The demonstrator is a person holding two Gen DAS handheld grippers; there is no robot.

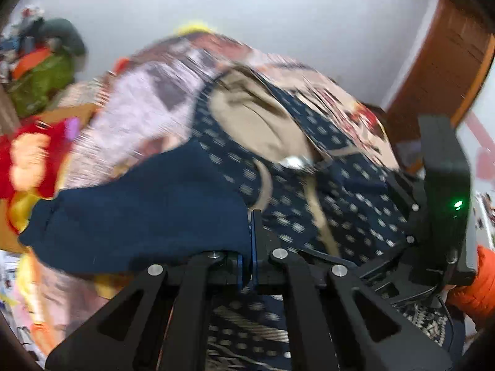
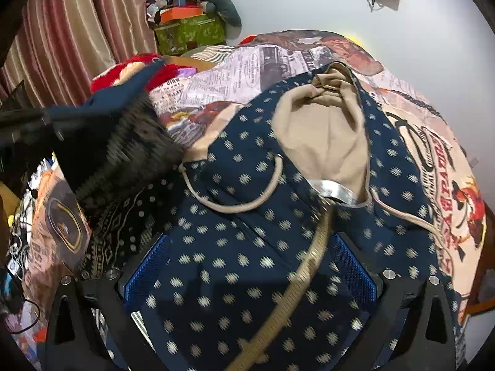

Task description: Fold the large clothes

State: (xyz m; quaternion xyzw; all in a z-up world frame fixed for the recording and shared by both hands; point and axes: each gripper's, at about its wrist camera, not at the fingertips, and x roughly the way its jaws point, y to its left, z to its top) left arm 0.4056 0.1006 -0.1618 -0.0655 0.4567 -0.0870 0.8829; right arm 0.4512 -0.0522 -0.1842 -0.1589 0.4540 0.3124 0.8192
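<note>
A navy hoodie with white dots [image 2: 247, 247] lies on the bed, its beige-lined hood [image 2: 324, 136] toward the far side; it also shows in the left wrist view [image 1: 309, 191]. My left gripper [image 1: 250, 247] is shut on the hoodie's plain navy sleeve [image 1: 139, 216] and holds it lifted; that view is blurred. The lifted sleeve and left gripper show at the left of the right wrist view [image 2: 102, 117]. My right gripper [image 2: 250, 281] is open, its blue pads [image 2: 145, 266] on either side of the hoodie's chest and beige zipper band [image 2: 306, 272].
The bed has a newspaper-print cover [image 2: 247, 71]. A red and yellow plush [image 1: 27, 160] lies at its left. A green box with clutter [image 2: 188, 31] and striped curtains [image 2: 77, 31] stand behind. A wooden frame [image 1: 448, 61] is at the right.
</note>
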